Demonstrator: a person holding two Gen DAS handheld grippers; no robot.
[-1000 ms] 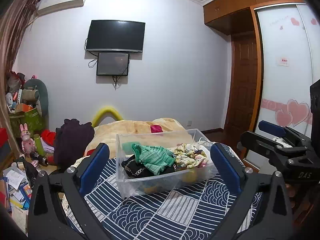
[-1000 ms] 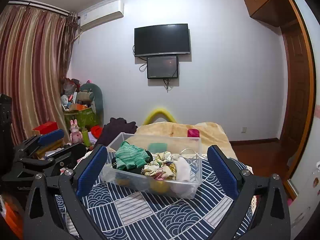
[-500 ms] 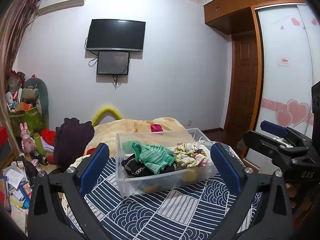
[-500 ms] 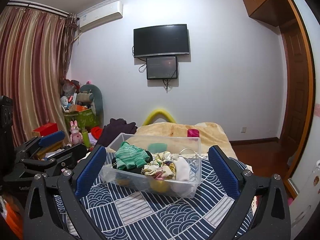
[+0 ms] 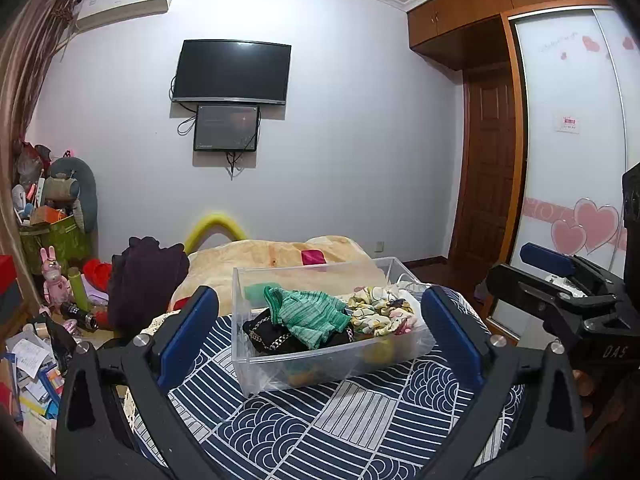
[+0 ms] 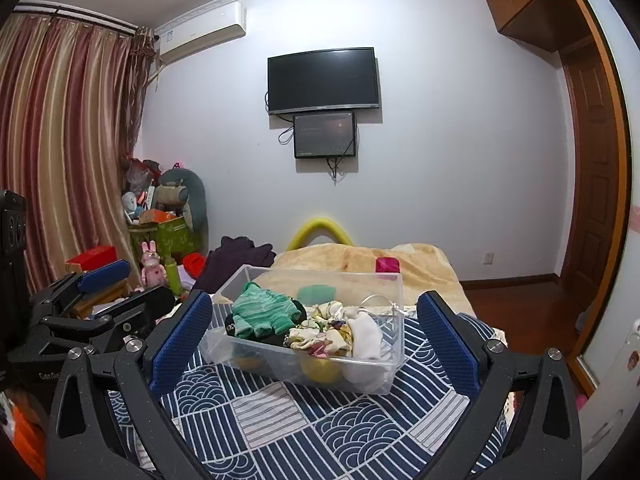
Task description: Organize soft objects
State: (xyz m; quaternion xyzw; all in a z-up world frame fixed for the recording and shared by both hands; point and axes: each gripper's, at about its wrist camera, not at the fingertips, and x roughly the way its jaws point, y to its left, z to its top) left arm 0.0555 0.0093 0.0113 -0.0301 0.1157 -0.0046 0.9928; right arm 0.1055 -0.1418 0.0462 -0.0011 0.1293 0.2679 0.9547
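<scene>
A clear plastic bin [image 5: 336, 356] [image 6: 384, 376] sits on the blue patterned bed cover [image 5: 360, 420] [image 6: 280, 412]. It holds soft things: a green knit piece [image 5: 308, 312] [image 6: 260, 312], a black piece [image 5: 268, 336], a floral cloth [image 5: 376, 312] [image 6: 320, 332] and a white cloth [image 6: 366, 336]. My left gripper [image 5: 320, 328] is open and empty, held back from the bin's near side. My right gripper [image 6: 314, 332] is open and empty, also back from the bin. Each gripper shows at the edge of the other's view.
A beige blanket [image 5: 276, 256] with a small pink item [image 5: 313, 257] lies behind the bin. A dark purple garment [image 5: 148, 280] hangs at the bed's left edge. Cluttered toys and boxes [image 5: 52, 248] fill the left floor. A wardrobe [image 5: 572, 184] and door stand right.
Both grippers have drifted very slightly; the bin and its contents have not moved. Both stay open.
</scene>
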